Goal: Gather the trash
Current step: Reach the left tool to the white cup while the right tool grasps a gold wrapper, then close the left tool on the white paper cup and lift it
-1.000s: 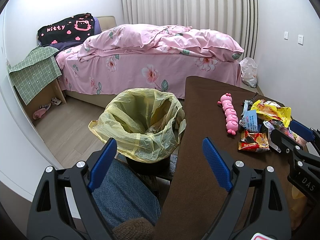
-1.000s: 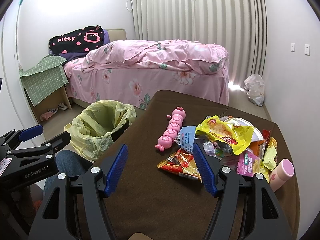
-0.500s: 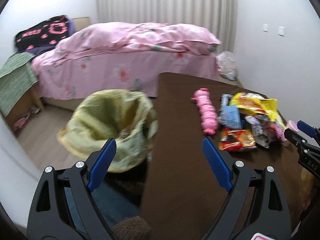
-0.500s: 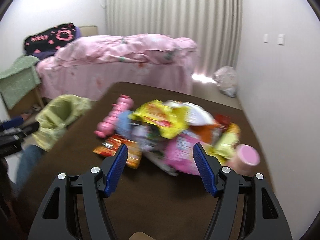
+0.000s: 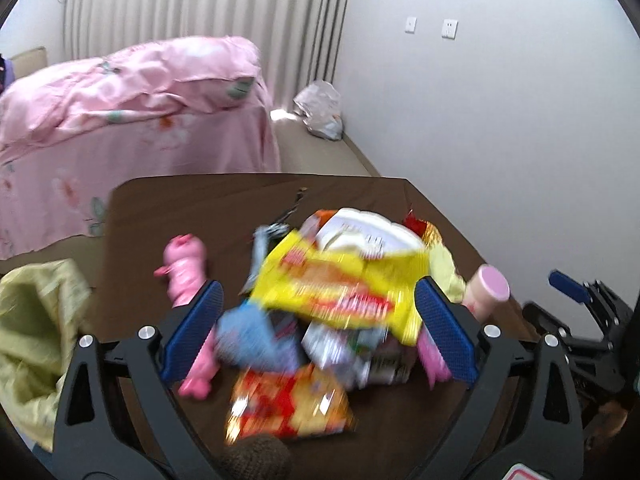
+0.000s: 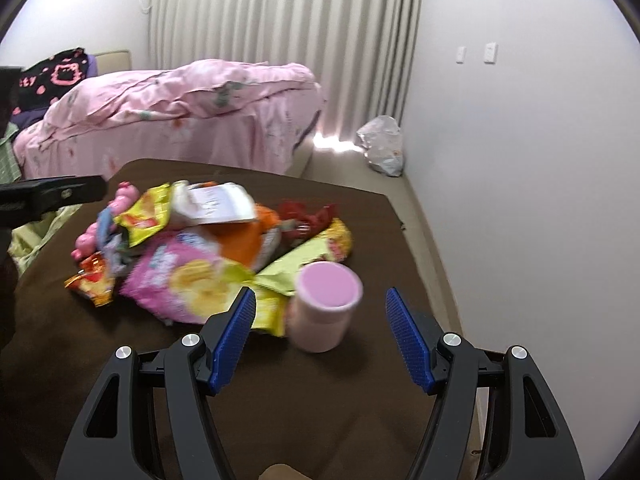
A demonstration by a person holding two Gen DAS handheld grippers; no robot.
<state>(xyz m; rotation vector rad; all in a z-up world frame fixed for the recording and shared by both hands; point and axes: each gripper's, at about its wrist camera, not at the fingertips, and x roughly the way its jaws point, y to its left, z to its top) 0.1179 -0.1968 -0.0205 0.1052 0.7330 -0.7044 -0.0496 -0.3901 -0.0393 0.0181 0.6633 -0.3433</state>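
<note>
A heap of snack wrappers lies on the brown table: a yellow bag, an orange-red packet, a blue wrapper and a pink packet. My left gripper hovers over the heap with its jaws opening; the wrappers show between its fingers and neither pad presses on them. A pink cup stands upright at the heap's right end. My right gripper is open around that cup, with clear gaps on both sides.
A pink caterpillar toy lies at the heap's left. The bin with its yellow bag stands off the table's left edge. Behind are the pink bed, a white plastic bag on the floor, and the wall on the right.
Both grippers have swung right, away from the bin and onto the heap. The left one now faces the wrappers and the right one has come up to the pink cup.
</note>
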